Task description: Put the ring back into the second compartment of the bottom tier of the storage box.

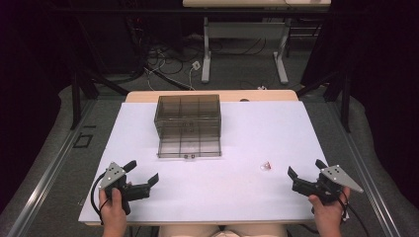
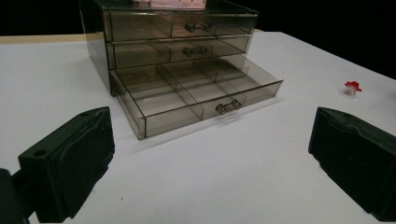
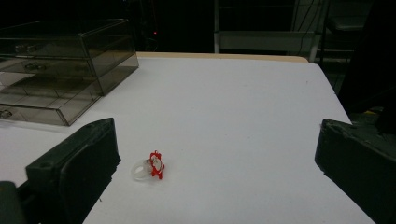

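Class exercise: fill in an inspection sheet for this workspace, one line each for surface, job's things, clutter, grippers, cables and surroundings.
Surface: white table top, bare between the things.
Job's things: smoky clear drawer box with its bottom drawer pulled out and empty; small clear ring with a red top lying on the table in front of the right gripper.
Clutter: nothing seen.
Grippers: left gripper and right gripper both open, holding nothing.
Cables: a black cable loops from the left gripper; loose cables on the floor beyond.
Surroundings: another table's legs, dark room.

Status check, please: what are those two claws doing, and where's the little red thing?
Left claw open, empty. Right claw open, empty. Red ring on table, untouched. Bottom drawer open. Path clear.
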`<state>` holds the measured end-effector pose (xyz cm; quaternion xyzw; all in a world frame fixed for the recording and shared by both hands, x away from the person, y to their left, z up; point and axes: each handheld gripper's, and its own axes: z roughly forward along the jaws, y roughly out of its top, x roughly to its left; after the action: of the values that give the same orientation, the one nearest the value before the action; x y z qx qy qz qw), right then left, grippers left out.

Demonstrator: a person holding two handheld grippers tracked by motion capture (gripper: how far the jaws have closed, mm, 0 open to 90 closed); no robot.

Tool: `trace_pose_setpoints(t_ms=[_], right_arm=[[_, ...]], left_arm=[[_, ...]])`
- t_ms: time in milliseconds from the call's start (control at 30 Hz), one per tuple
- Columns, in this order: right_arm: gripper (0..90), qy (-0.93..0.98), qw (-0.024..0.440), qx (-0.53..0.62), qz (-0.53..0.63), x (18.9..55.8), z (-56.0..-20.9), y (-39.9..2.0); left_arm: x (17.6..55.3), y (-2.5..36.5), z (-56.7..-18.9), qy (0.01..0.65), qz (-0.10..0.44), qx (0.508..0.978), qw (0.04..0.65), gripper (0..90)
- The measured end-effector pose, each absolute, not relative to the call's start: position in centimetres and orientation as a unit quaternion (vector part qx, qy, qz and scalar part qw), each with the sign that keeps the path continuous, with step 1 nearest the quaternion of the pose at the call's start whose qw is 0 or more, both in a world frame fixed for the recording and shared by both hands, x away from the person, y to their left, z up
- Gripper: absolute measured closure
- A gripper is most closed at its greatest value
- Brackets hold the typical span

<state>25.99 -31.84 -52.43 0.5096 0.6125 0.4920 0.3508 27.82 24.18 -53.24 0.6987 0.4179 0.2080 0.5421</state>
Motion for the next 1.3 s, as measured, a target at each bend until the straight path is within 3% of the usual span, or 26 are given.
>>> trace_pose_setpoints(t_ms=[433, 567, 600, 700, 733, 1300], right_arm=[[0.0, 0.639, 0.386, 0.488, 0.453, 26.8, -52.9, -30.4], [8.1, 0.652, 0.375, 0.482, 0.449, 27.0, -52.7, -29.8], [9.5, 0.668, 0.352, 0.490, 0.436, 26.9, -52.4, -29.9], [9.7, 0.657, 0.348, 0.484, 0.461, 27.2, -52.5, -29.6], [16.0, 0.658, 0.343, 0.488, 0.459, 27.3, -52.2, -29.4], [22.6, 0.682, 0.309, 0.502, 0.432, 29.6, -50.8, -28.6]], left_arm=[[27.8, 24.2, -53.3, 0.423, 0.213, 0.702, 0.532, 0.4], [27.7, 24.4, -53.3, 0.429, 0.210, 0.696, 0.537, 0.4], [27.7, 24.4, -53.3, 0.428, 0.208, 0.697, 0.537, 0.4], [27.7, 24.3, -53.3, 0.426, 0.205, 0.699, 0.536, 0.4], [27.6, 24.2, -53.4, 0.425, 0.202, 0.702, 0.534, 0.4], [27.6, 24.2, -53.5, 0.423, 0.197, 0.708, 0.530, 0.4]])
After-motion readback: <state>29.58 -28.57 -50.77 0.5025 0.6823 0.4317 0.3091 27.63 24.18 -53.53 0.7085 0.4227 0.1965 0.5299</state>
